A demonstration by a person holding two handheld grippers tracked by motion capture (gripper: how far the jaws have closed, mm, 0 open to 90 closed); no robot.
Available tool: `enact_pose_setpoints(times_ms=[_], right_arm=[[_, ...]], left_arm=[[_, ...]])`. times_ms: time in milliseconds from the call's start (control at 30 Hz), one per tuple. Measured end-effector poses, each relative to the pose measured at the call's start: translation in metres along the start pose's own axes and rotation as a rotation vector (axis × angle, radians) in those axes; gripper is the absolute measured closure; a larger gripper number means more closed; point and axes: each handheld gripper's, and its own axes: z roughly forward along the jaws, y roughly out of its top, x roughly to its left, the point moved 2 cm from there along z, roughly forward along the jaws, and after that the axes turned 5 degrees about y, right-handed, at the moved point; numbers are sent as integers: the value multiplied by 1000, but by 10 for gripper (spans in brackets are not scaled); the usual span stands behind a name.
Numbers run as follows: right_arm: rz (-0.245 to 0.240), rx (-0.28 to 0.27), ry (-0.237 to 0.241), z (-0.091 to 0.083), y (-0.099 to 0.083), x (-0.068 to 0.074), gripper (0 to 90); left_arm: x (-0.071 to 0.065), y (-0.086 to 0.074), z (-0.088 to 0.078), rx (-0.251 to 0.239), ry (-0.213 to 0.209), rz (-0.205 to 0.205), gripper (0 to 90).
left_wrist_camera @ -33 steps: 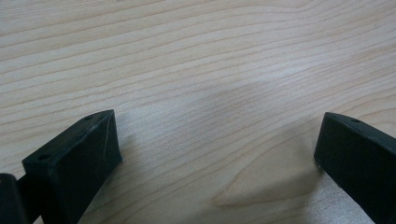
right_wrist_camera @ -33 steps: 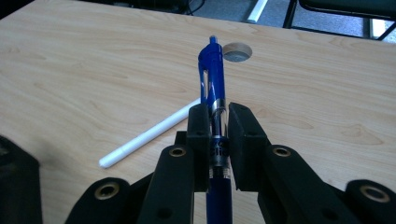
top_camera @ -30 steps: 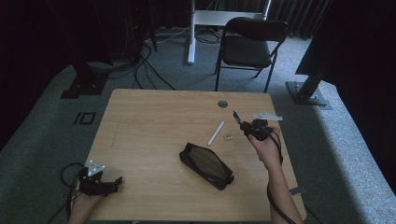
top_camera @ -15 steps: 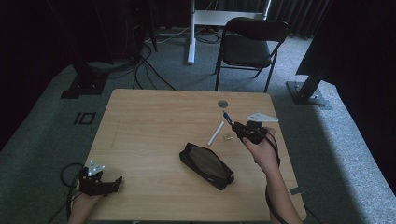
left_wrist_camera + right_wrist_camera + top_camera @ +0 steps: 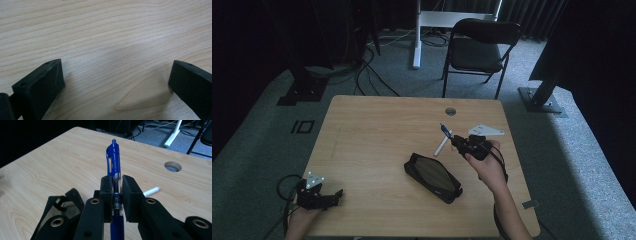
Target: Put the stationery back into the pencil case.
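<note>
My right gripper (image 5: pixel 460 143) is shut on a blue click pen (image 5: pixel 444 129) and holds it above the table, right of centre. In the right gripper view the blue pen (image 5: pixel 113 157) stands between the two pads, clip end pointing away from me. A white pen (image 5: pixel 441 146) lies on the wood just under it, and shows again as a white pen (image 5: pixel 151 191) past the right jaw. A black pencil case (image 5: pixel 433 176) lies open near the middle, its edge (image 5: pixel 60 207) at lower left. My left gripper (image 5: pixel 337 195) rests open at the near left corner, with bare wood between its jaws (image 5: pixel 115 75).
The wooden table (image 5: pixel 377 125) has a round cable hole (image 5: pixel 450 111) near its far edge, also seen as the hole (image 5: pixel 173 166). A black folding chair (image 5: pixel 479 47) and a white desk leg (image 5: pixel 417 35) stand beyond the table. Cables lie on the grey carpet.
My right gripper has carried the blue pen leftward, toward the table's middle and slightly higher. The left gripper has stayed where it was.
</note>
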Motion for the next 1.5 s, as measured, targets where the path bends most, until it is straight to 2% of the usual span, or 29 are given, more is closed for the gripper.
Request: enact_pose_setpoints(times_ms=[200, 400, 533, 600, 900, 1200, 1500], right_arm=[[-10, -8, 52, 0, -1, 16, 793], [-25, 18, 72, 5, -7, 26, 793], [-16, 23, 88, 7, -12, 32, 794], [-32, 46, 91, 9, -15, 36, 794], [-22, 68, 125, 14, -25, 44, 793], [-22, 127, 163, 26, -40, 52, 793], [-63, 188, 190, 35, -45, 60, 793]], left_arm=[[0, 0, 0, 0, 0, 0, 2], [0, 0, 0, 0, 0, 0, 2], [0, 0, 0, 0, 0, 0, 2], [0, 0, 0, 0, 0, 0, 2], [0, 0, 0, 0, -1, -2, 3], [0, 0, 0, 1, -1, -1, 3], [0, 0, 0, 0, -1, -2, 2]])
